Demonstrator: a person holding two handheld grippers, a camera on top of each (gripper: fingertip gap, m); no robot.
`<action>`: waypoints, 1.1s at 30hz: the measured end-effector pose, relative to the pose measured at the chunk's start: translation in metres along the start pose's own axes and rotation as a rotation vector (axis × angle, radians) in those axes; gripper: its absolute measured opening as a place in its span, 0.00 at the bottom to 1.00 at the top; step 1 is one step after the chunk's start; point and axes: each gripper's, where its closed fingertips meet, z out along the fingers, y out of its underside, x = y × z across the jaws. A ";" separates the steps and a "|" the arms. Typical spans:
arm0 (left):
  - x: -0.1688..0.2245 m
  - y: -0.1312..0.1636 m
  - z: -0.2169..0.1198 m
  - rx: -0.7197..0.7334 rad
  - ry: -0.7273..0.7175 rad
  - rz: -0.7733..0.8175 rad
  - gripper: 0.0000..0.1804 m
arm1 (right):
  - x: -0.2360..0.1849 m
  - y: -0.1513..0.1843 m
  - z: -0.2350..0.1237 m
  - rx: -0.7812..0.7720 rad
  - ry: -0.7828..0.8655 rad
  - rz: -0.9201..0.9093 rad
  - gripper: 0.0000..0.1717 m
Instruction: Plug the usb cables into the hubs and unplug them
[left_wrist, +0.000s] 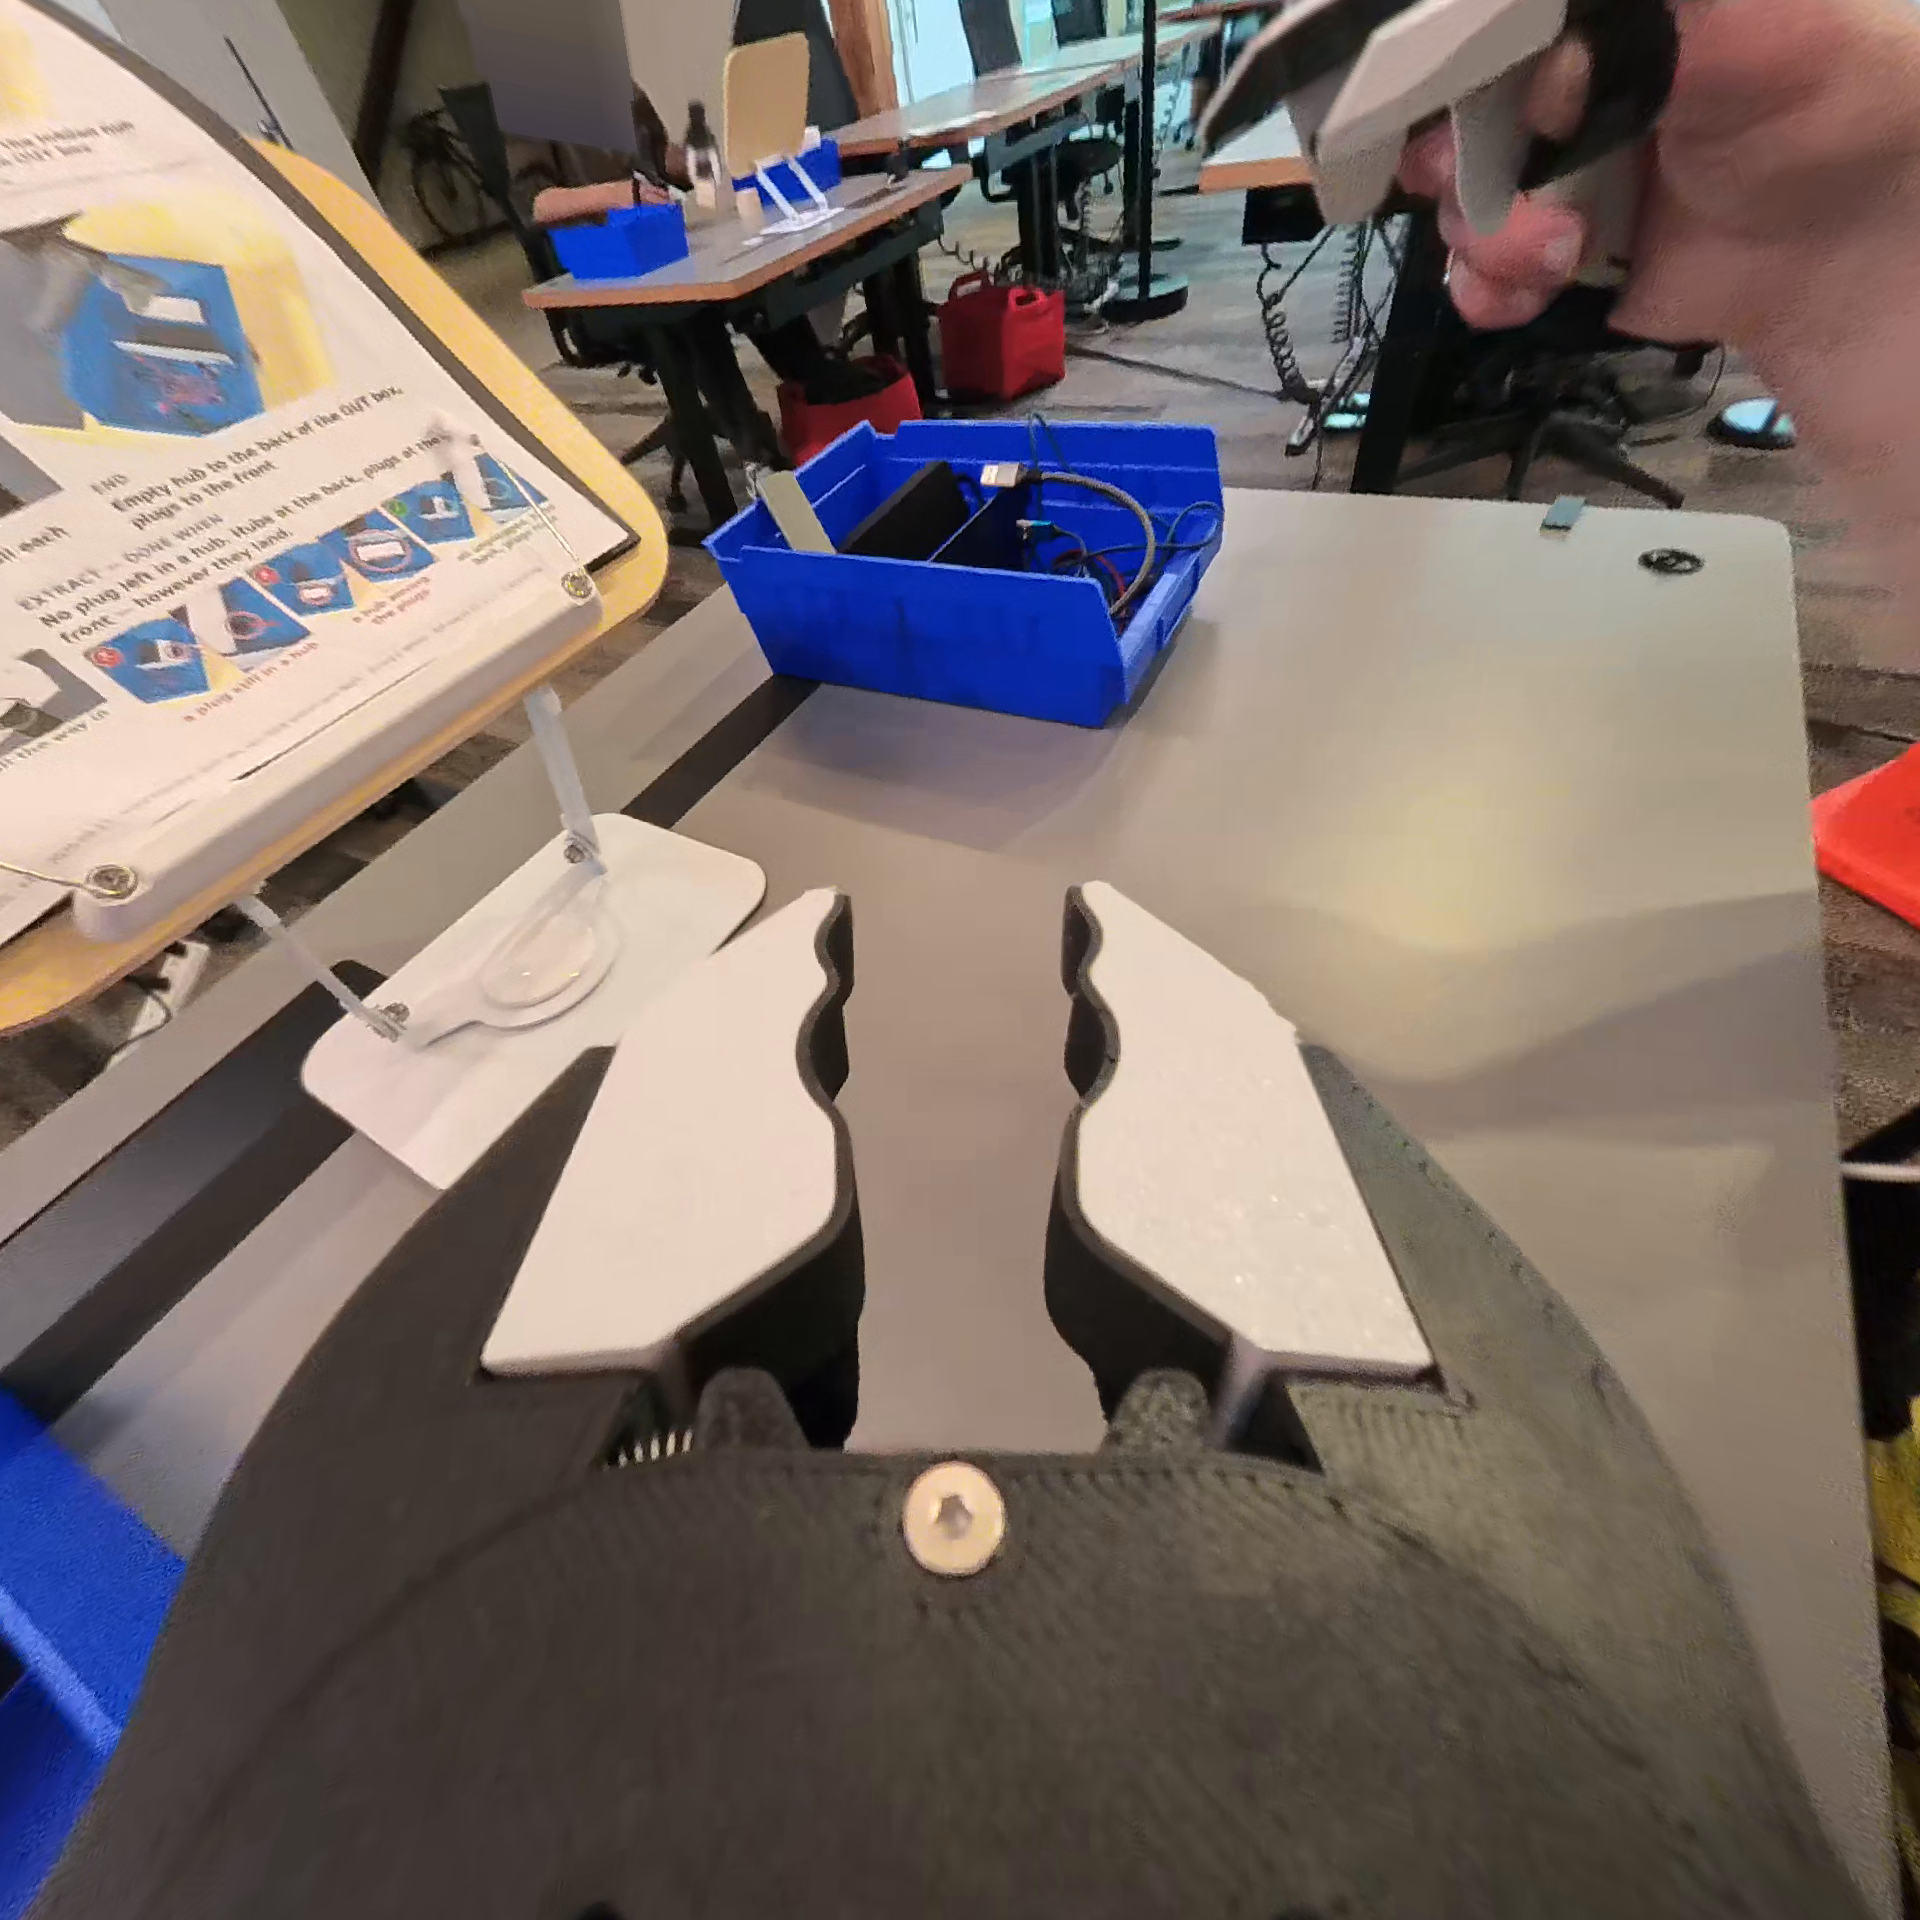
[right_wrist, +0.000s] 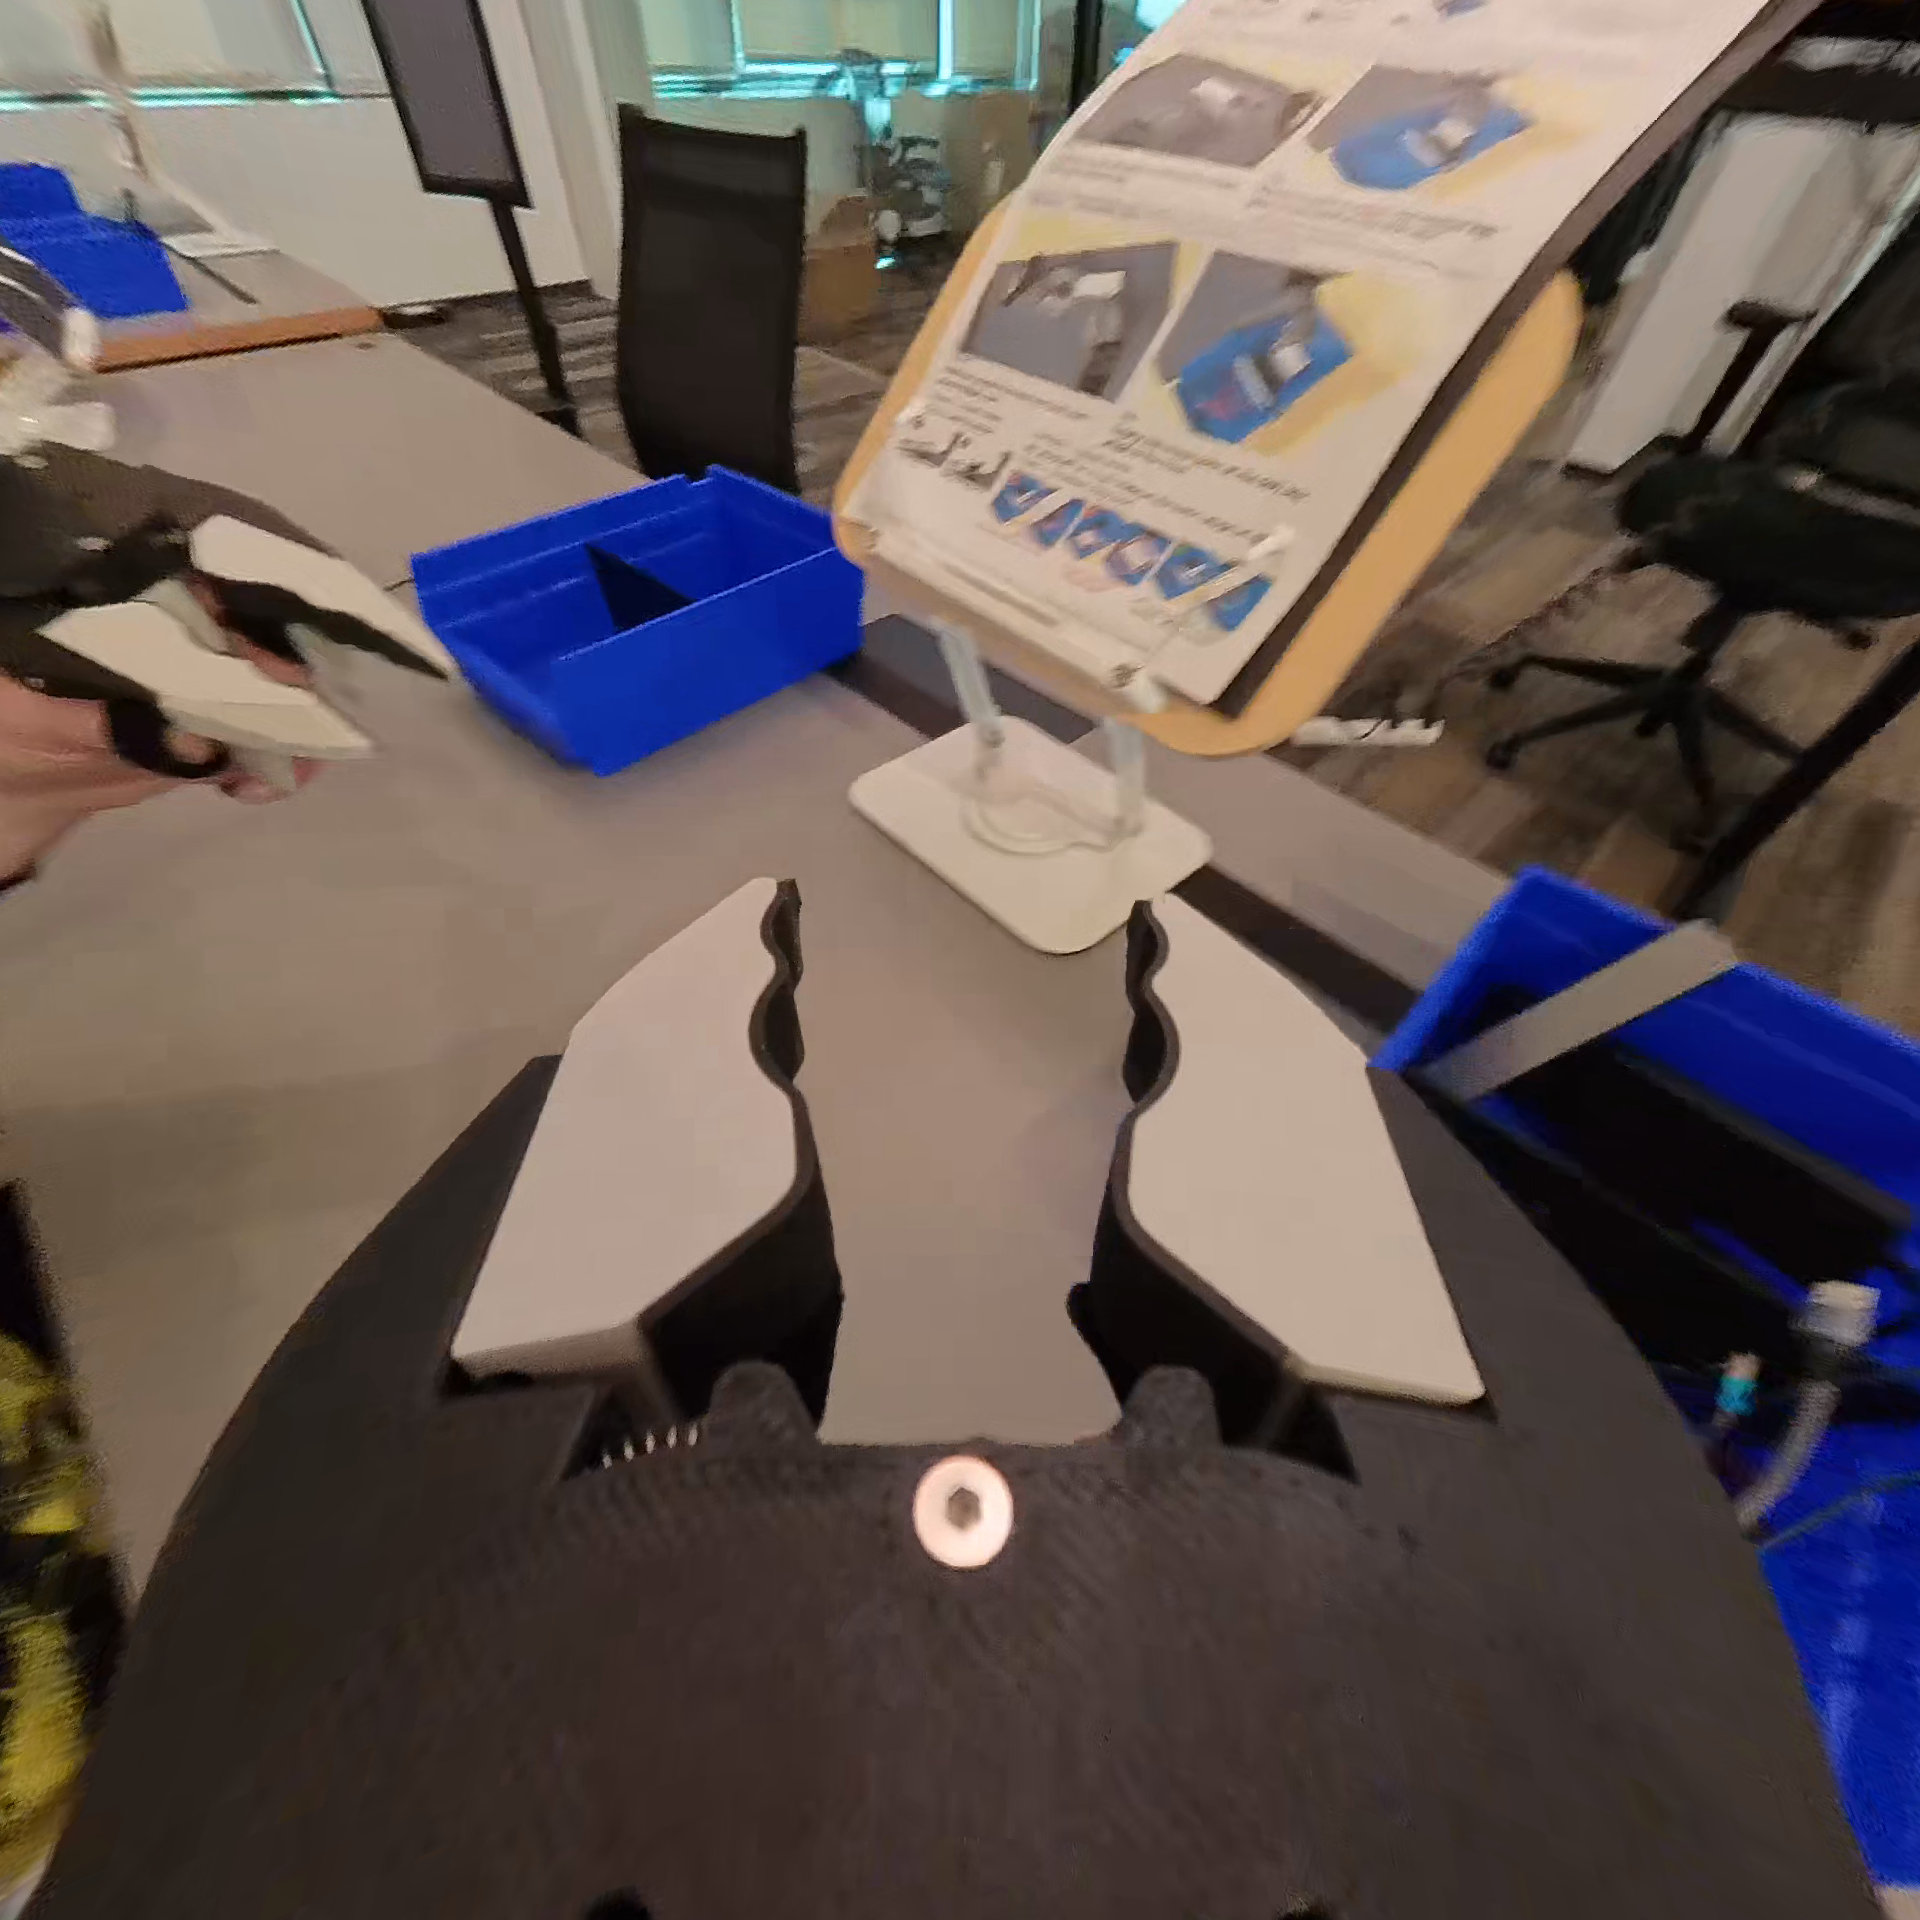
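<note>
My left gripper (left_wrist: 958, 914) is open and empty above the grey table (left_wrist: 1403, 831). Ahead of it stands a blue bin (left_wrist: 966, 613) holding black hubs (left_wrist: 904, 509) and tangled USB cables (left_wrist: 1122, 520). My right gripper (right_wrist: 966, 914) is open and empty over the same table. The bin with hubs and cables (right_wrist: 1621, 1039) is at its right; a cable plug (right_wrist: 1834, 1309) sticks up there. A second blue bin (right_wrist: 644, 634) with a divider and nothing visible inside is ahead on the left. Each gripper shows in the other's view: the right gripper (left_wrist: 1273, 156) and the left gripper (right_wrist: 400, 707), each held by a hand.
An instruction sheet on a white stand (left_wrist: 540, 977) sits at the table's edge, also in the right wrist view (right_wrist: 1039, 831). Part of the second blue bin (left_wrist: 62, 1610) is at my lower left. An orange object (left_wrist: 1870, 831) is at the right. Desks and chairs stand beyond. The grippers' ends are close to 25 centimetres from one another.
</note>
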 end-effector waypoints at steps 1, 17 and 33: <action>0.003 -0.002 -0.002 0.014 0.014 -0.009 0.21 | -0.013 0.000 0.000 0.011 -0.018 0.022 0.35; 0.009 -0.013 -0.006 0.001 0.000 -0.015 0.22 | -0.090 0.034 0.065 0.271 0.022 0.233 0.34; 0.006 0.062 0.043 -0.168 0.034 -0.158 0.29 | -0.135 0.162 0.155 -0.042 -0.063 0.133 0.39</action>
